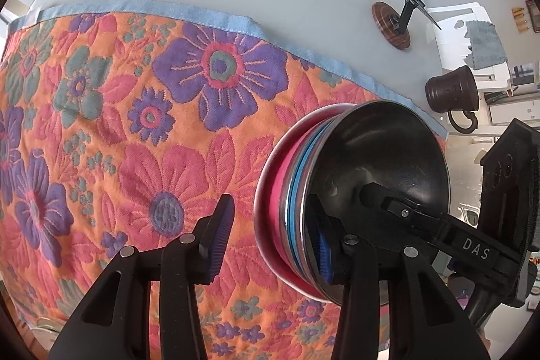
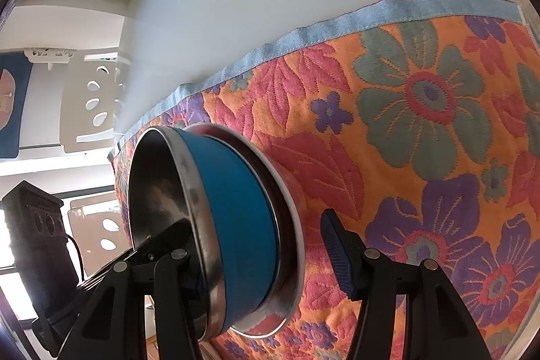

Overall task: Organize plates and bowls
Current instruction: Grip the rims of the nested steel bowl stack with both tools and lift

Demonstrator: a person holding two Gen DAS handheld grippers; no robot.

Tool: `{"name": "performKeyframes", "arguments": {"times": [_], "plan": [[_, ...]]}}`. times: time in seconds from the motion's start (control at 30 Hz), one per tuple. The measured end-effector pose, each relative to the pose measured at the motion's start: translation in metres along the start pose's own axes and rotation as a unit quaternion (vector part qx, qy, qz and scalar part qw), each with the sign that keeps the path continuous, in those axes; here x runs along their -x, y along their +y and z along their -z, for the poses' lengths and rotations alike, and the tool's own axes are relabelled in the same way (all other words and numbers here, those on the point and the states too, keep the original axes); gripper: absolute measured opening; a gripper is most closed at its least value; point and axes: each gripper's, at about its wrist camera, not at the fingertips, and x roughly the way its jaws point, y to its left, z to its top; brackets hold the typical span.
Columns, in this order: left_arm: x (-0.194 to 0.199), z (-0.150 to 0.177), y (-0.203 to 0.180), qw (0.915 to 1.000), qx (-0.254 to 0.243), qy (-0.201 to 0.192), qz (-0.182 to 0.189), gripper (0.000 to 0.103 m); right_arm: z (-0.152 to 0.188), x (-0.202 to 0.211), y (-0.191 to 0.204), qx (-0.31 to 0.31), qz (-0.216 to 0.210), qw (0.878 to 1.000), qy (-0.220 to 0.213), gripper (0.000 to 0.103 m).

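Left gripper (image 1: 270,238): part open, holds nothing.
Right gripper (image 2: 263,258): part open, straddles blue bowl (image 2: 236,218) rim.
Bowls: two, blue nested in pink bowl (image 1: 280,191).

blue bowl (image 2: 239,218); floral orange cloth (image 2: 422,123)

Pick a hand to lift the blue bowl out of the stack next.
Right gripper, narrowly. Both sets of jaws straddle the stack's wall without pinching it. The right's jaws span the blue bowl's tall exposed side. The left gripper's outer finger faces the pink bowl, with only a thin blue edge showing.
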Motion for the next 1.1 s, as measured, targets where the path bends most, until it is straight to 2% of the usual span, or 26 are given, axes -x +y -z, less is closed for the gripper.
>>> {"name": "performKeyframes", "arguments": {"times": [0.27, 0.3, 0.53, 0.73, 1.1], "plan": [[-0.006, -0.004, -0.008, 0.9999, -0.002, -0.007, 0.015, 0.032, -0.003, -0.008, -0.005, -0.001, -0.024, 1.0, -0.012, 0.053], [-0.006, -0.004, -0.009, 0.9999, -0.003, -0.01, 0.013, 0.032, -0.003, -0.008, -0.004, 0.002, -0.029, 0.999, -0.012, 0.05], [-0.007, -0.005, -0.009, 0.9998, -0.001, -0.013, 0.014, 0.032, -0.002, -0.006, -0.002, 0.013, -0.029, 0.999, -0.027, 0.048], [-0.004, 0.001, -0.017, 0.9995, -0.024, -0.02, -0.002, 0.032, -0.002, -0.006, -0.001, 0.022, -0.025, 0.999, -0.026, 0.048], [0.016, 0.011, -0.012, 0.9994, -0.007, -0.034, -0.008, 0.031, 0.006, 0.0, 0.009, 0.028, -0.025, 0.999, -0.015, 0.049]]}}
